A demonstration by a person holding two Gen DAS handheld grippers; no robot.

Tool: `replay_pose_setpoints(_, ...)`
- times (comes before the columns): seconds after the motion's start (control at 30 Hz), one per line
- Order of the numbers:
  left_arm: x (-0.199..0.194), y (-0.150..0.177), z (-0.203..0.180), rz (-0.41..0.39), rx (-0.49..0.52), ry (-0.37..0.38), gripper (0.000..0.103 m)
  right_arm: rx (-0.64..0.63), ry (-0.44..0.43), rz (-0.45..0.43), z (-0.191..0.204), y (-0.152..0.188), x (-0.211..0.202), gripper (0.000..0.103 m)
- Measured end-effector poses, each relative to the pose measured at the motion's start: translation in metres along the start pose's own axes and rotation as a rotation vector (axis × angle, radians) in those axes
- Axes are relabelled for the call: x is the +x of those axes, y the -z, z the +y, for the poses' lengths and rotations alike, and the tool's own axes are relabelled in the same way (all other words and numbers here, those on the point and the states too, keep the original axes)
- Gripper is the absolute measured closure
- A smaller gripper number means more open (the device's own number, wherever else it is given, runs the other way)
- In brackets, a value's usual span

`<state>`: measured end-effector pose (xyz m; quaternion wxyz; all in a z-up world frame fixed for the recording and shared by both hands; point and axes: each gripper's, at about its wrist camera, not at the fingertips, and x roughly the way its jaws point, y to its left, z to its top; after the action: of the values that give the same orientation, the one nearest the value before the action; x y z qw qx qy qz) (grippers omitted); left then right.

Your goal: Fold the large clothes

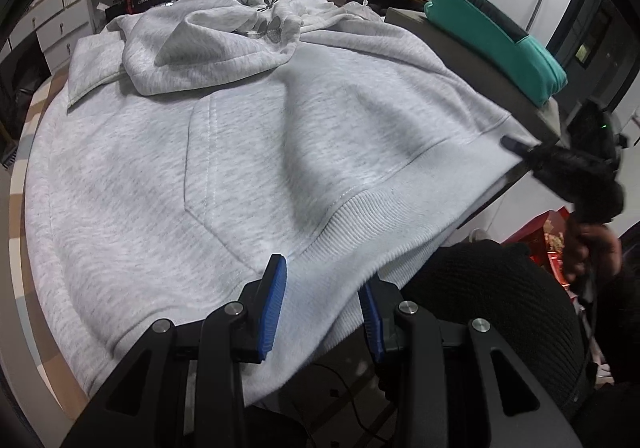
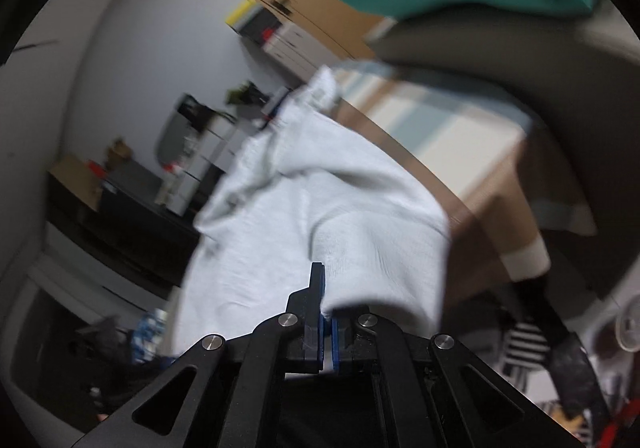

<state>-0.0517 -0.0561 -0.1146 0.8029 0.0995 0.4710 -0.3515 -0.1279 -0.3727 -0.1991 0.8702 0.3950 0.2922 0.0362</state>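
A grey hoodie (image 1: 248, 152) is spread over the desk (image 1: 38, 120), front up, with its pocket (image 1: 224, 168) showing. Left of the hoodie a strip of bare desk top is seen up to the desk's left edge; beyond that edge stand white drawers (image 1: 56, 28). The hoodie's long axis runs from the ribbed hem (image 1: 384, 216) at the near edge of the desk to the hood (image 1: 216, 44) at the far side, so the hood points away. A sleeve (image 1: 94, 68) is folded in, just left of the hood. The hem overhangs the near edge.

The left claw (image 1: 320, 308) is partly spread, and the hem's fabric is bunched between its blue pads (image 1: 276, 304), so it is pinched there. Right of the hoodie a folded teal garment (image 1: 496, 36) lies on a grey surface (image 1: 460, 44). The right claw (image 2: 327, 332) is pressed together on the hoodie's right hem corner (image 2: 320, 232), which is lifted clear of the desk.
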Motion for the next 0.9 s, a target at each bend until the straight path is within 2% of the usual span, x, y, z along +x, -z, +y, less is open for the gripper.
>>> replay_pose_setpoints(0.07, -0.006, 0.004, 0.006, 0.007, -0.021, 0.018, 0.071, -0.001, 0.035, 0.020, -0.004, 0.002, 0.006, 0.101)
replay_pose_setpoints(0.1, -0.010, 0.007, 0.010, 0.006, -0.036, 0.027, 0.066, -0.022, 0.052, 0.017, -0.003, 0.002, 0.005, 0.101)
replay_pose_setpoints(0.17, -0.024, 0.014, 0.025, -0.017, -0.093, 0.031, 0.060, -0.073, 0.088, 0.018, 0.000, 0.001, 0.000, 0.101)
replay_pose_setpoints(0.27, -0.046, 0.025, 0.046, -0.050, -0.193, 0.019, 0.051, -0.084, 0.125, 0.019, -0.001, -0.003, -0.004, 0.101)
replay_pose_setpoints(0.33, -0.065, 0.038, 0.061, -0.086, -0.286, -0.057, 0.033, -0.084, 0.142, 0.022, -0.004, -0.004, -0.007, 0.100)
replay_pose_setpoints(0.37, -0.068, 0.042, 0.066, -0.093, -0.320, -0.088, 0.029, -0.086, 0.142, 0.026, -0.005, -0.004, -0.010, 0.100)
replay_pose_setpoints(0.4, -0.070, 0.047, 0.073, -0.077, -0.369, -0.150, 0.027, -0.096, 0.154, 0.025, -0.005, -0.003, -0.012, 0.100)
replay_pose_setpoints(0.43, -0.067, 0.053, 0.080, -0.030, -0.410, -0.221, 0.027, -0.112, 0.165, 0.020, -0.005, -0.003, -0.013, 0.100)
replay_pose_setpoints(0.47, -0.064, 0.056, 0.084, 0.000, -0.436, -0.251, 0.027, -0.119, 0.165, 0.019, -0.004, -0.003, -0.013, 0.100)
replay_pose_setpoints(0.53, -0.059, 0.062, 0.089, 0.026, -0.490, -0.280, 0.027, -0.117, 0.165, 0.016, -0.005, -0.004, -0.014, 0.101)
replay_pose_setpoints(0.63, -0.045, 0.063, 0.093, 0.099, -0.512, -0.345, 0.027, -0.111, 0.192, -0.003, -0.009, -0.008, -0.019, 0.099)
replay_pose_setpoints(0.73, -0.031, 0.063, 0.098, 0.115, -0.556, -0.285, 0.024, -0.110, 0.219, -0.021, -0.015, -0.014, -0.026, 0.097)
replay_pose_setpoints(0.83, -0.021, 0.055, 0.095, 0.100, -0.536, -0.325, 0.023, -0.067, 0.147, 0.008, -0.021, -0.017, -0.034, 0.090)
replay_pose_setpoints(0.9, -0.015, 0.050, 0.092, 0.101, -0.530, -0.357, 0.023, -0.074, 0.137, 0.042, -0.020, -0.016, -0.038, 0.089)
